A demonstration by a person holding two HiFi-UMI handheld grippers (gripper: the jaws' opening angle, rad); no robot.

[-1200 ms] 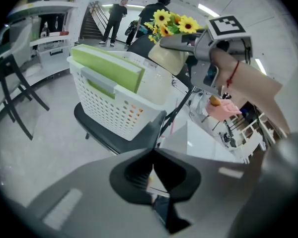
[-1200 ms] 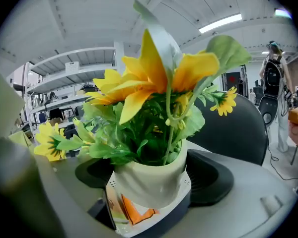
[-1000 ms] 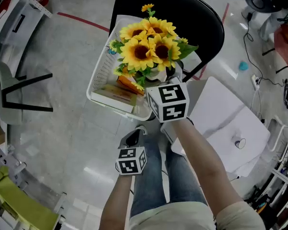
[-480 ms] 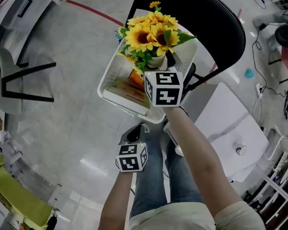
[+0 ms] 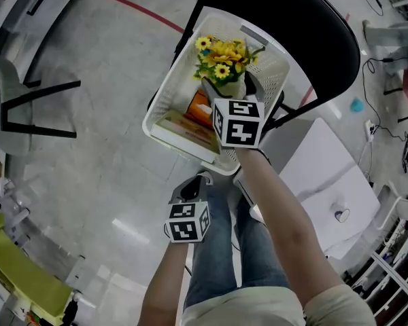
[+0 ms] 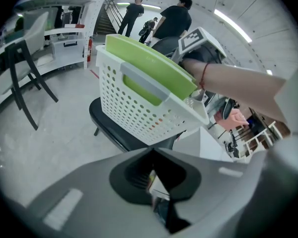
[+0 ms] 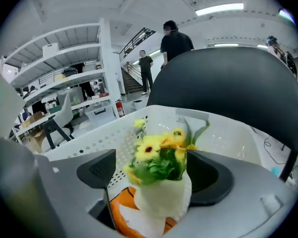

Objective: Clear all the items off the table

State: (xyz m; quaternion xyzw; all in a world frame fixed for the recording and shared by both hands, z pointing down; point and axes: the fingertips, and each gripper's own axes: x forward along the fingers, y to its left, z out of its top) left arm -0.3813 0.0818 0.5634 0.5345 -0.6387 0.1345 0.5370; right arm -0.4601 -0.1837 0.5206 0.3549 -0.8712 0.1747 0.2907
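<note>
The right arm stretched forward and down into the basket (image 5: 164,107) on the chair (image 5: 292,19). Its hand-held gripper (image 7: 154,175) was released, jaws apart around the flowers (image 5: 222,56). The left hand-held gripper (image 6: 156,180) hung low, clenched on nothing. From above, the bottom of the flowers was hidden.

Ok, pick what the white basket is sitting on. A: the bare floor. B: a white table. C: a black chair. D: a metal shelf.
C: the white basket rests on the seat of the black chair, whose dark backrest rises behind it.
</note>
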